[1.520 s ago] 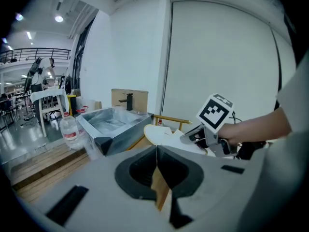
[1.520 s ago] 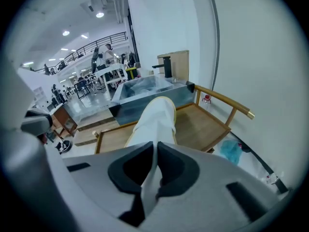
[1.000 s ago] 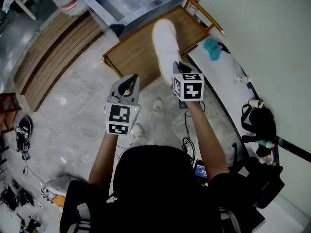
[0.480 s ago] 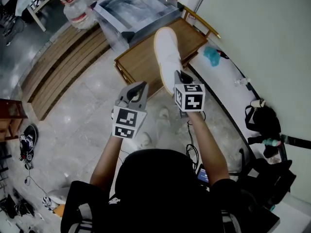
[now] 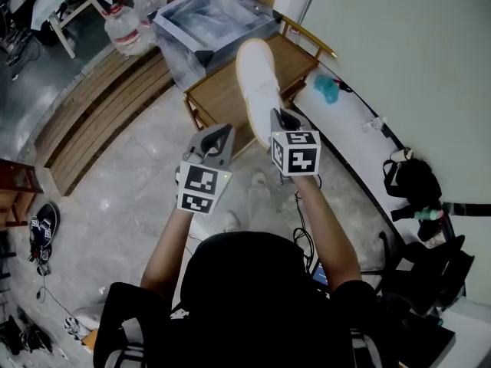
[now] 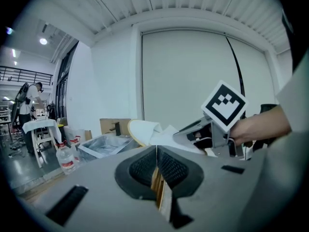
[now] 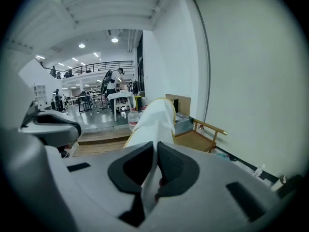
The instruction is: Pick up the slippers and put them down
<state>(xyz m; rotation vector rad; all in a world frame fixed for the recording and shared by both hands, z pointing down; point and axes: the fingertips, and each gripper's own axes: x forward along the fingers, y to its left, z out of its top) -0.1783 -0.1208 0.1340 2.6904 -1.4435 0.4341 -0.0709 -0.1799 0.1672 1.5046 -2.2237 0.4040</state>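
Jaws of the right gripper pinch the near end of a white slipper, with the soft fabric squeezed flat between the two dark pads. The slipper sticks out past the jaws, away from the person. It is held in the air, and in the head view it lies over the seat of a wooden chair. In the right gripper view a pale yellow edge runs along the rim of its sole, and the chair's armrest stands off to the right by the light wall.

The left gripper is just beside the right one at about the same height. Its jaws are pressed together with nothing held between them. From the left gripper view the slipper shows ahead and slightly right, next to the right gripper's marker cube and the hand that carries it.

Beyond the chair sits a grey tray-like box. Large water bottles stand to its left, at the far end of a slatted wooden platform. The floor under both arms is pale polished stone. A turquoise cloth lies near the wall on the right.
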